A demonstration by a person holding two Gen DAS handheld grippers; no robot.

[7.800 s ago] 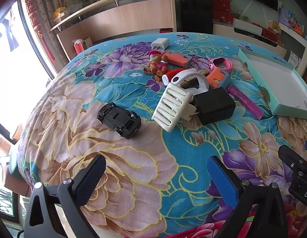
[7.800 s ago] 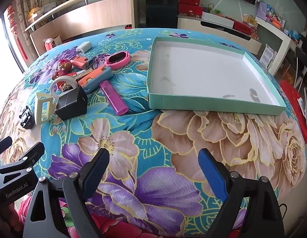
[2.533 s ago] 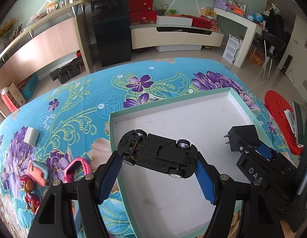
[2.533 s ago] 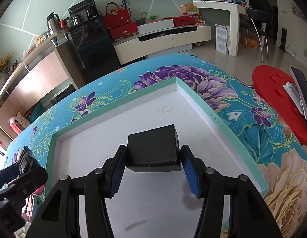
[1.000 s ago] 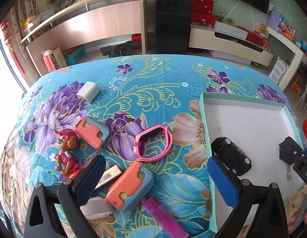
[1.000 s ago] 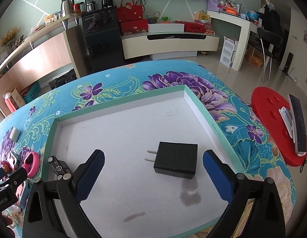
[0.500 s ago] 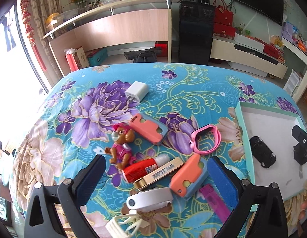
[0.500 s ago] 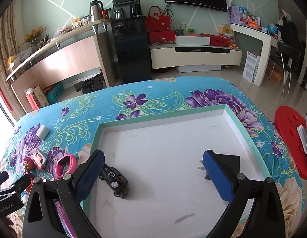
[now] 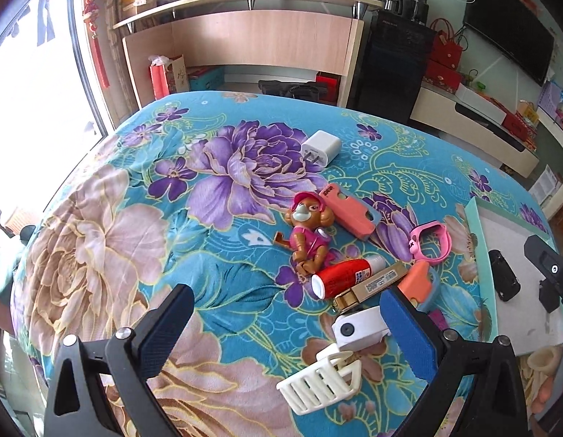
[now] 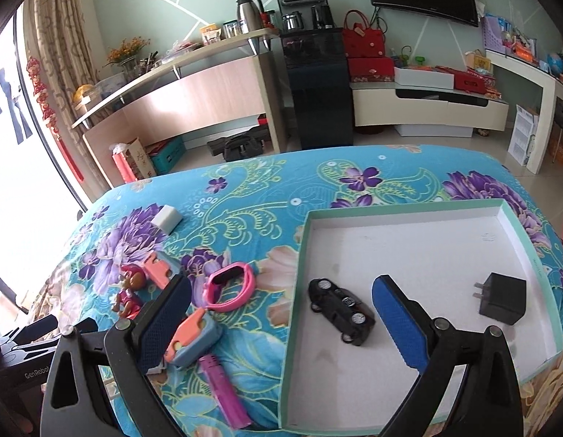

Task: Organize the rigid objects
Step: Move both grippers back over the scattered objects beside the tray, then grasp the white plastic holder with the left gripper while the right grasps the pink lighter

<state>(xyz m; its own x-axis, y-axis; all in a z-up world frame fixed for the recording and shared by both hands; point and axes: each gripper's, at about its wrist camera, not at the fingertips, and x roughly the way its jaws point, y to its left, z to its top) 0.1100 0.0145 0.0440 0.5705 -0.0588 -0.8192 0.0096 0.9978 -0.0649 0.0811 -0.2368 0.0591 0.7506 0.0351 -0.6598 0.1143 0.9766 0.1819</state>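
A teal box lid with a white inside (image 10: 463, 251) lies on the right of the floral table. In it sit a black toy car (image 10: 341, 311) and a black charger (image 10: 503, 298). My left gripper (image 9: 285, 331) is open and empty, above the table near a white slatted piece (image 9: 319, 382) and a white holder (image 9: 357, 327). My right gripper (image 10: 277, 317) is open and empty, over the lid's left edge. Left of the lid lie a pink dog figure (image 9: 308, 235), a red tube (image 9: 345, 278), a pink band (image 9: 430, 242) and a white charger (image 9: 321, 147).
Also on the table are two orange-and-blue cases (image 9: 350, 211) (image 10: 192, 338), a gold-tipped stick (image 9: 370, 286) and a purple lighter (image 10: 225, 389). The right gripper's body (image 9: 550, 273) shows at the left wrist view's right edge. The floral cloth (image 9: 99, 236) runs to the left edge.
Both grippers have pulled back from the lid and swung left. The loose items sit closer in the left wrist view. The car and black charger stay in the lid.
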